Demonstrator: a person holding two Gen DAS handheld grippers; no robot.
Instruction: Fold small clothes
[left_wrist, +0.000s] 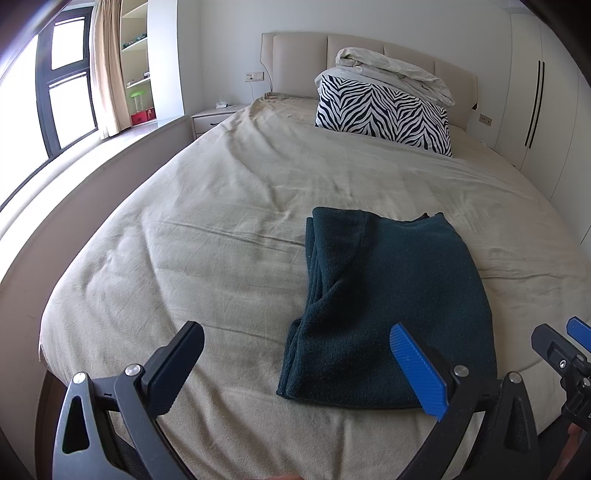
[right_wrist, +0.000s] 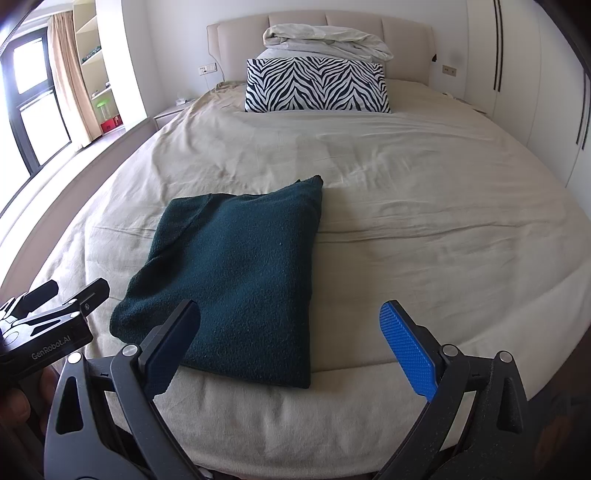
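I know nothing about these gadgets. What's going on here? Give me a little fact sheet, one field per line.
Place: bedroom, on a bed with a beige cover
Garment: dark green garment, folded into a rough rectangle, lying flat near the foot of the bed
Left gripper: fingers wide open, holding nothing, hanging above the garment's near left corner
Right gripper: fingers wide open, holding nothing, above the garment's near right edge
Head of bed: zebra-print pillow with a bundled pale duvet behind it

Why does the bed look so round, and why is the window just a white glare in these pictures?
Left wrist view: the fisheye lens bows the bed edges, and the window is blown out white by daylight. Right wrist view: same bulge, dark corners, yet the dark green garment stays sharp and evenly lit.
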